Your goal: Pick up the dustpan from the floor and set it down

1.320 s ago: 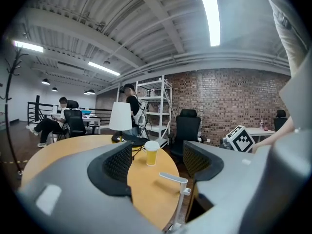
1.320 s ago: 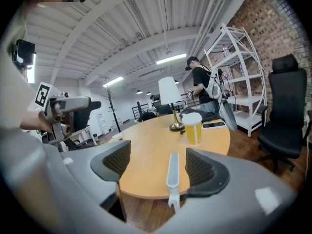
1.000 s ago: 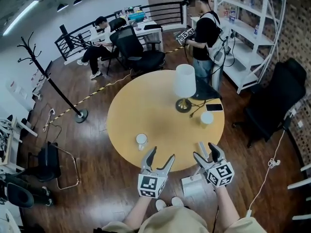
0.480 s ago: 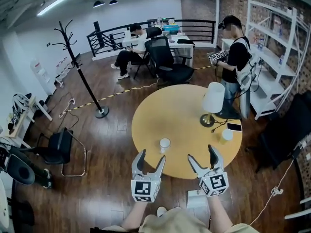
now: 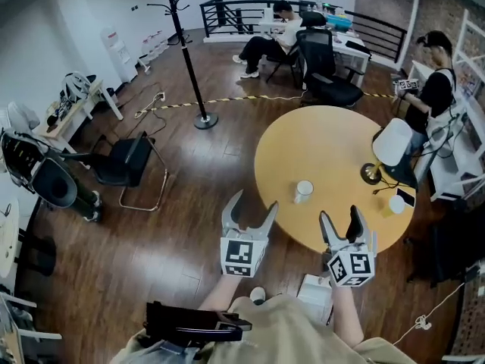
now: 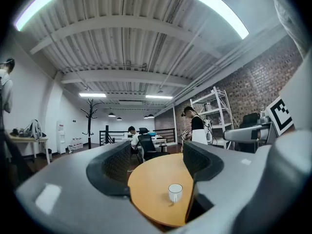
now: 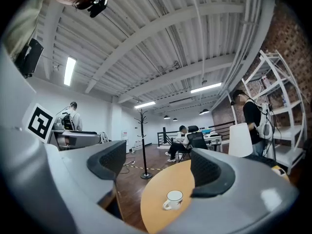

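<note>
- Evidently no progress: I judged the white item by my feet the dustpan, on the floor, beside the table.
- L gripper: jaws apart, empty.
- R gripper: jaws just been opening, empty.
- Pickup and set-down outstanding.

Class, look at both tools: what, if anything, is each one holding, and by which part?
Nothing is held. The left tool stands open with nothing between its jaws. The right tool, whose jaws have just been opening, is empty too.

Legible text: none.
My left gripper and right gripper carry only black-and-white square markers; no letters or numbers are readable.
</note>
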A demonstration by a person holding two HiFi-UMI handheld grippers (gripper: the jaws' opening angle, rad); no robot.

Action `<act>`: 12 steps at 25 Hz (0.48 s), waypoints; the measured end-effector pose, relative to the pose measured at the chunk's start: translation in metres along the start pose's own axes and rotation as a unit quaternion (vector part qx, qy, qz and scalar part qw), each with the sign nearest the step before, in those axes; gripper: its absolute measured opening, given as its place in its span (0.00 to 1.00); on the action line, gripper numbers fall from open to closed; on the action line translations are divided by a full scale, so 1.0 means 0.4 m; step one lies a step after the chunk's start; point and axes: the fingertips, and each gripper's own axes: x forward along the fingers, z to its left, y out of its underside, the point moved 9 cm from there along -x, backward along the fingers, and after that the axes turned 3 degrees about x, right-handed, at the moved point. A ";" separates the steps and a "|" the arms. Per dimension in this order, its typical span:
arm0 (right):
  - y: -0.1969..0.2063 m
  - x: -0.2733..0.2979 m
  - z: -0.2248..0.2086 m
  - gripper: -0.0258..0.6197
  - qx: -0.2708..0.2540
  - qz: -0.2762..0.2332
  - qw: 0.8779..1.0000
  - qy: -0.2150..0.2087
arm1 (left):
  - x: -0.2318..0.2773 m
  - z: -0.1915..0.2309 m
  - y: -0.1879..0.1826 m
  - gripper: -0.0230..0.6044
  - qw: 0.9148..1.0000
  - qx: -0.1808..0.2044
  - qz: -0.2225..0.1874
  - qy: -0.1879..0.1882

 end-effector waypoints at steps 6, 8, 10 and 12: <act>-0.016 0.049 0.056 0.66 -0.010 0.001 1.000 -0.029 | -0.027 0.052 -0.012 0.55 1.000 -0.014 -0.002 -0.021; -0.007 0.049 0.058 0.66 -0.008 0.005 0.999 -0.033 | -0.028 0.052 -0.006 0.55 1.000 -0.018 0.002 -0.023; 0.006 0.047 0.050 0.66 -0.005 0.008 1.000 -0.029 | -0.024 0.049 0.001 0.55 0.999 -0.018 0.005 -0.026; 0.015 0.052 0.039 0.66 -0.004 0.011 1.000 -0.017 | -0.016 0.049 0.003 0.55 0.999 -0.019 0.006 -0.029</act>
